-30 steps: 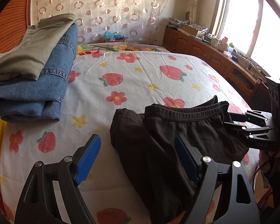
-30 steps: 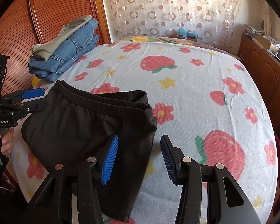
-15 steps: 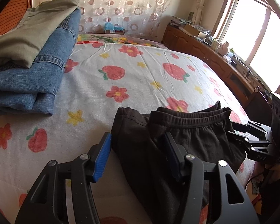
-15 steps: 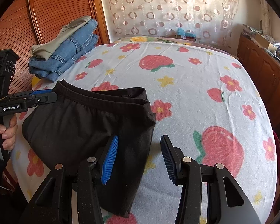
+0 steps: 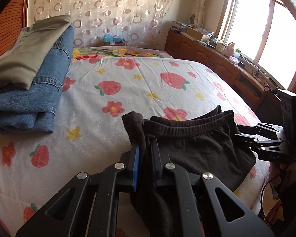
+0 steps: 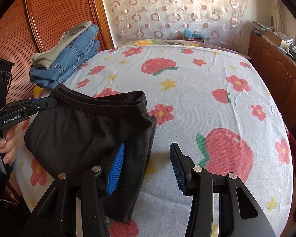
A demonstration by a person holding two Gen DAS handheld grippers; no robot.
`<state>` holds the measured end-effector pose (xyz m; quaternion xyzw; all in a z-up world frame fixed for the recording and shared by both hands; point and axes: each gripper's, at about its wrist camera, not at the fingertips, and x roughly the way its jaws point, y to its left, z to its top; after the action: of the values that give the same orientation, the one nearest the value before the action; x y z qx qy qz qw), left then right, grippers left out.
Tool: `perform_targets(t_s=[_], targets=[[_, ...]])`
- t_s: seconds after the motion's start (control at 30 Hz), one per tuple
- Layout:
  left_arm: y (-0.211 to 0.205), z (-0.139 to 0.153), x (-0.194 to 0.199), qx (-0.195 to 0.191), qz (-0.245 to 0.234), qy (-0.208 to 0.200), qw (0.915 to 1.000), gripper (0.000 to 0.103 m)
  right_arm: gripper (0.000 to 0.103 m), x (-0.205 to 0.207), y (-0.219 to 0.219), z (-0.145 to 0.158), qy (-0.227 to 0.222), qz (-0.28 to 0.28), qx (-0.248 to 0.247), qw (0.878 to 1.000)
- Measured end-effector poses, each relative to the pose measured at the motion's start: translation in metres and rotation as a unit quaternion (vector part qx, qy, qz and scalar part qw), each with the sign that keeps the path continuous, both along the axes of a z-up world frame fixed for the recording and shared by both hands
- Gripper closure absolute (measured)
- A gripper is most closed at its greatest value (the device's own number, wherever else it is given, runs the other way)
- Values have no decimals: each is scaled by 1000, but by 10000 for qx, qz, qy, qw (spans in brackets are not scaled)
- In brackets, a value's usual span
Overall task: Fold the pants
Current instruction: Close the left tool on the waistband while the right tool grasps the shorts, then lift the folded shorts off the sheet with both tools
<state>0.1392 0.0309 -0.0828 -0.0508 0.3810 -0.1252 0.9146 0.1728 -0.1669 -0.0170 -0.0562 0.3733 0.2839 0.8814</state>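
Observation:
Folded black pants (image 5: 197, 148) lie near the front edge of the bed, waistband toward the far side; they also show in the right wrist view (image 6: 84, 132). My left gripper (image 5: 145, 148) is shut on the left corner of the black pants at the waistband; it shows at the left of the right wrist view (image 6: 49, 101). My right gripper (image 6: 147, 162) is open, its left finger over the pants' right edge, nothing between the pads. It shows at the right of the left wrist view (image 5: 244, 133).
A stack of folded blue jeans (image 5: 29, 98) with an olive garment (image 5: 27, 55) on top sits on the left of the strawberry-print bed (image 5: 148, 83); the stack also shows in the right wrist view (image 6: 67, 63). Wooden cabinets (image 5: 227, 63) run along the right.
My left gripper has moved onto the pants' left corner and shut on it, bunching the cloth. The right gripper has stayed open in about the same place.

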Motion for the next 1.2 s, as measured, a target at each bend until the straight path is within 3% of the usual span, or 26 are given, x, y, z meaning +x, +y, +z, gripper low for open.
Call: perform_targets(t_s=[0.2, 0.6, 0.93, 1.2], targets=[[8, -15, 5, -54, 85, 218, 9997, 92, 54, 9, 9, 2, 11, 58, -18, 10000], [9, -18, 5, -147, 69, 236, 9996, 92, 54, 23, 28, -1, 32, 111, -132, 9998], [9, -18, 5, -153, 74, 237, 9996, 92, 84, 25, 35, -4, 115, 268, 77, 9995], [7, -9, -4, -146, 42, 65, 9999, 93, 90, 15, 31, -1, -81, 286, 201, 9994]])
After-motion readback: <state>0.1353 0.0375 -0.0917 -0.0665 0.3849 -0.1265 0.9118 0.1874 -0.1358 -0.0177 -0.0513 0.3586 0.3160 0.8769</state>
